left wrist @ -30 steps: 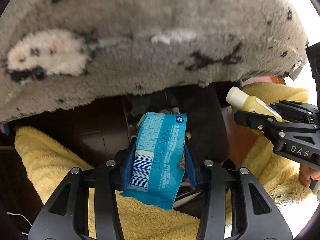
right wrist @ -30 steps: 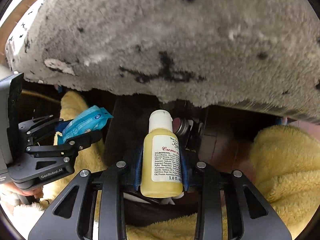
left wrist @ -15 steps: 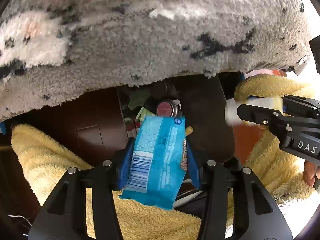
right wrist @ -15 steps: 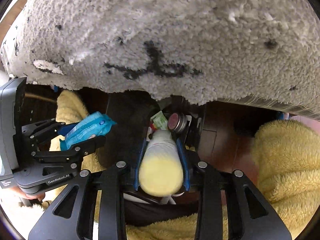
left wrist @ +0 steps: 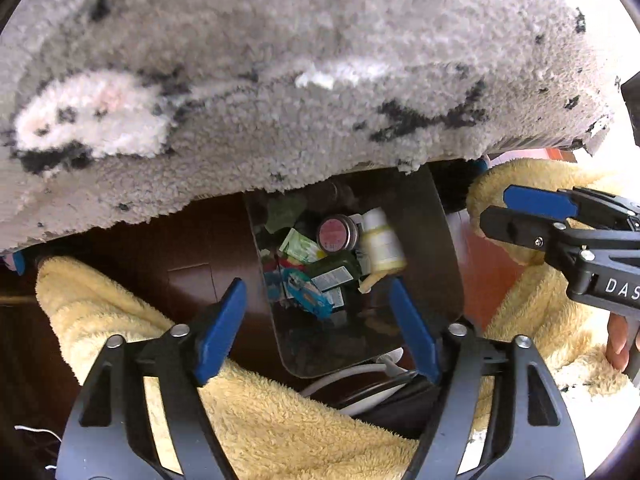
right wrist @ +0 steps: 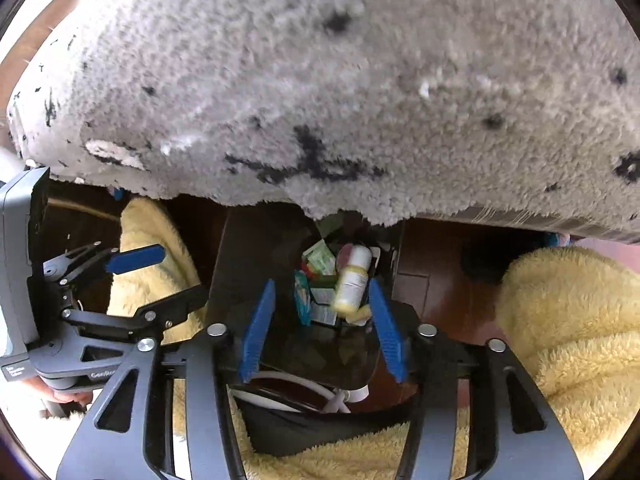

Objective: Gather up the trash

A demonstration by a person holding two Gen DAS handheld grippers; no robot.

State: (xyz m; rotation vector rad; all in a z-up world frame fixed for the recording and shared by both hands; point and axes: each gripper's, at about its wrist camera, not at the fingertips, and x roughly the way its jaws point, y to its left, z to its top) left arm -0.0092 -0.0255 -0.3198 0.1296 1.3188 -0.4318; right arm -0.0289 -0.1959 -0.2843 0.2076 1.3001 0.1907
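Observation:
A dark bin (left wrist: 444, 264) stands below both grippers on the wooden floor; it also shows in the right wrist view (right wrist: 248, 248). Inside lie a blue wrapper (left wrist: 306, 298), a small yellow bottle (left wrist: 382, 246), a round red-lidded tin (left wrist: 336, 233) and other scraps. The wrapper (right wrist: 302, 298) and bottle (right wrist: 352, 280) show in the right wrist view too. My left gripper (left wrist: 318, 324) is open and empty above the bin. My right gripper (right wrist: 320, 320) is open and empty above it, and appears at the right of the left wrist view (left wrist: 532, 216).
A shaggy grey rug with black and white patches (left wrist: 280, 80) fills the upper half of both views. Yellow fleece sleeves (left wrist: 120, 320) (right wrist: 568, 320) flank the bin. White cables (right wrist: 304, 384) lie near the bin's near side. The left gripper's body (right wrist: 80, 320) is at the left.
Both grippers opened. The blue wrapper dropped from the left one and the yellow bottle from the right one; both now lie in the bin.

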